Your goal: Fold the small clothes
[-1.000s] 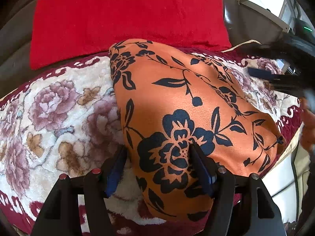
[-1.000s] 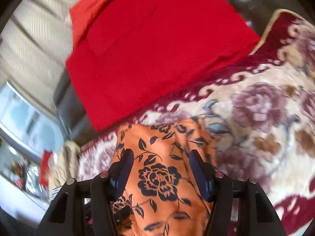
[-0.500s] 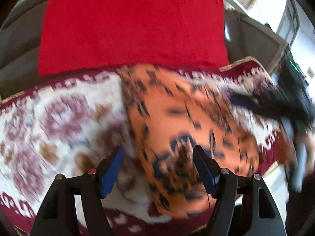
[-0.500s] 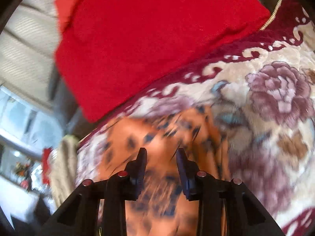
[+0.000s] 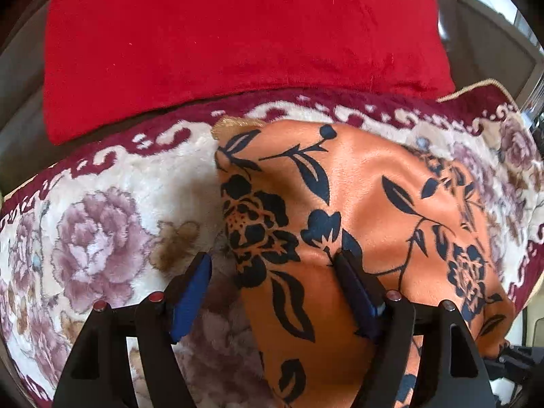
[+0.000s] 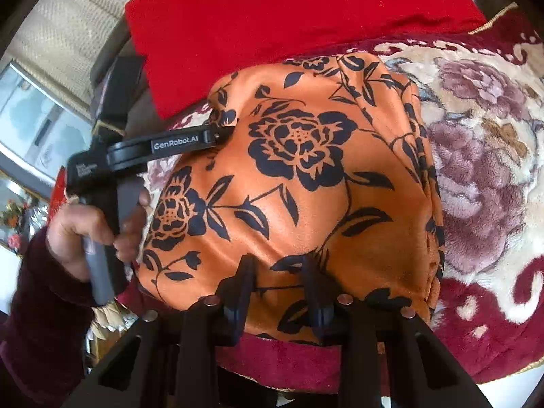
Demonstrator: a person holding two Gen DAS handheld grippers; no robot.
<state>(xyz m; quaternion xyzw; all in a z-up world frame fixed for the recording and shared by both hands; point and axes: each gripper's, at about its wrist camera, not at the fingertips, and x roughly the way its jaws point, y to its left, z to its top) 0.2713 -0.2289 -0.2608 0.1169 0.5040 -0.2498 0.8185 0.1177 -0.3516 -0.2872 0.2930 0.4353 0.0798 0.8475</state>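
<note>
Cloth: The orange cloth (image 5: 360,204) with dark flowers lay on the flowery blanket (image 5: 102,238). It looked already folded into a puffy bundle, though the layers were hard to count.

Where it was: In the left view it filled the middle and ran toward 4 o'clock. Its top corner touched the dark red edge of the blanket at 12 o'clock, just below the red pillow (image 5: 238,34).

Left tongs: The left gripper (image 5: 275,292) was wide open and held nothing. Its one blue finger (image 5: 190,299) sat over the blanket at 7 o'clock. The other finger pressed on the cloth at 5 o'clock.

Right tongs: The right gripper (image 6: 277,292) was partly closed at the near edge of the cloth, at 6 o'clock in its view. Its jaws had a small gap, with cloth between them. I could not tell if it really pinched the cloth.

Hand: In the right view the person's left hand (image 6: 91,234) held its tool at 9 o'clock, with the tool's tip resting on the cloth's far side.

How to do it well: I think the next fold needed one edge pinched firmly, with all layers caught. The other tongs should press the bundle flat so it did not slide.

Watch out: The cloth looked shiny and slippery, so a slow pull would be best.
</note>
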